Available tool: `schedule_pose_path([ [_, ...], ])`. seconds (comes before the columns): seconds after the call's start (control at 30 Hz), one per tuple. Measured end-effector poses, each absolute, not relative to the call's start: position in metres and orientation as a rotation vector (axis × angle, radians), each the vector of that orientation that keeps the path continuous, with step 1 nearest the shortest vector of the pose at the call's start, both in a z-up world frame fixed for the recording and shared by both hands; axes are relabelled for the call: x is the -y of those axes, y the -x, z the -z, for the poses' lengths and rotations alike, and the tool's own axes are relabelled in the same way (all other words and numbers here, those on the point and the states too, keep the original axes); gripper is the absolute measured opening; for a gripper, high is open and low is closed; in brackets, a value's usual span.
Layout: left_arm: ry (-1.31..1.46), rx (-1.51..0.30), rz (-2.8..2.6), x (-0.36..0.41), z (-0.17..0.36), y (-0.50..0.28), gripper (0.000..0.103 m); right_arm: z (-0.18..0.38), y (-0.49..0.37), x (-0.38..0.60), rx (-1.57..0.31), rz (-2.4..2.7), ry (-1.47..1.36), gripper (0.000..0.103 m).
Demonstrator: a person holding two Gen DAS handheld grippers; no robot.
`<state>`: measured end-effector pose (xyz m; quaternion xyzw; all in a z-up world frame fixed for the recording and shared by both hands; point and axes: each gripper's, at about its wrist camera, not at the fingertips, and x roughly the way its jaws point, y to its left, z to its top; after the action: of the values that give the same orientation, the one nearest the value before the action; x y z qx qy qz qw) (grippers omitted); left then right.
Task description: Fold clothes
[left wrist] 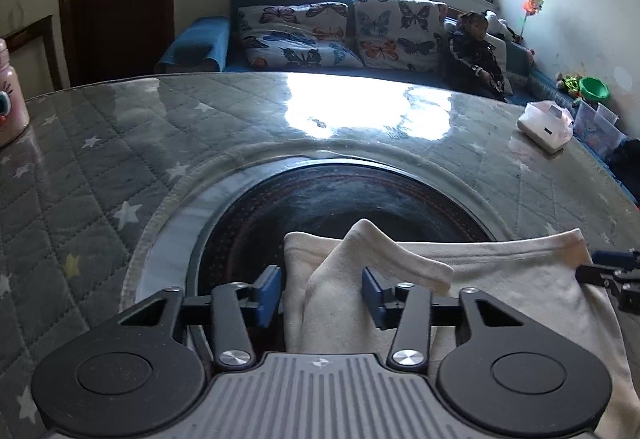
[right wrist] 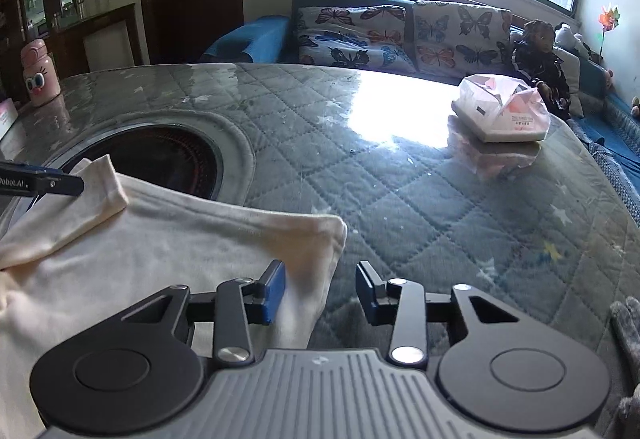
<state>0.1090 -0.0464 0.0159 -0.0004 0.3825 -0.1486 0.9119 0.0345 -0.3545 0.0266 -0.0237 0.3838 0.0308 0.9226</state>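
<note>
- Partly hidden, the cream garment (left wrist: 500,279) runs under both gripper bodies, so its near edge cannot be seen in either view; what kind of garment it is stays unclear.
- Far left of the left gripper (left wrist: 320,295), a pink bottle (left wrist: 10,95) is cut off by the frame edge.
- Ahead of that gripper lies a dark round inset (left wrist: 340,199) in the bench (left wrist: 100,167), its near part covered by the cloth.
- That gripper's jaws stand apart, released, one on each side of a raised fold (left wrist: 372,259) of the garment; whether the blue pads touch the cloth is hard to tell.
- At the right edge of the left wrist view only the tip of the right gripper shows, beside the garment's far right corner.
- In the right wrist view the left gripper's fingertip enters from the left edge, touching or just over the fold; its body is cut off.
- The right gripper (right wrist: 320,291) is released too, jaws apart, straddling the garment's right-hand edge: cloth by the left pad, bare bench by the right.
- Ahead and to its right sits a white box in a pink bag (right wrist: 500,115), well apart from the garment.
- A grey gloved hand (right wrist: 628,323) shows at the far right edge, mostly cut off.
</note>
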Motion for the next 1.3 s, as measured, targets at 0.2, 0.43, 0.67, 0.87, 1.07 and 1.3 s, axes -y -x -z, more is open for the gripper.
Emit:
schedule_pose_path([
  [0.2, -0.039, -0.775, 0.331, 0.049, -0.013, -0.114, 0.020, -0.027, -0.048, 0.350, -0.789, -0.096, 0.054, 0.017],
  [0.43, -0.033, -0.762, 0.298, 0.044, -0.012, -0.133, 0.013, -0.030, -0.063, 0.346, -0.767, -0.100, 0.091, 0.004],
  [0.67, -0.024, -0.749, 0.257, 0.038, -0.012, -0.154, 0.014, -0.029, -0.097, 0.335, -0.762, -0.103, 0.127, 0.004],
  [0.87, -0.029, -0.740, 0.240, 0.033, -0.017, -0.151, 0.025, -0.025, -0.104, 0.324, -0.762, -0.104, 0.178, 0.011],
  [1.07, -0.096, -0.667, 0.256, 0.043, -0.033, -0.123, 0.038, -0.043, -0.073, 0.315, -0.748, -0.172, 0.185, 0.023],
  [1.3, -0.181, -0.661, 0.370, 0.080, -0.030, -0.111, 0.038, -0.046, -0.021, 0.288, -0.757, -0.294, 0.200, 0.039],
])
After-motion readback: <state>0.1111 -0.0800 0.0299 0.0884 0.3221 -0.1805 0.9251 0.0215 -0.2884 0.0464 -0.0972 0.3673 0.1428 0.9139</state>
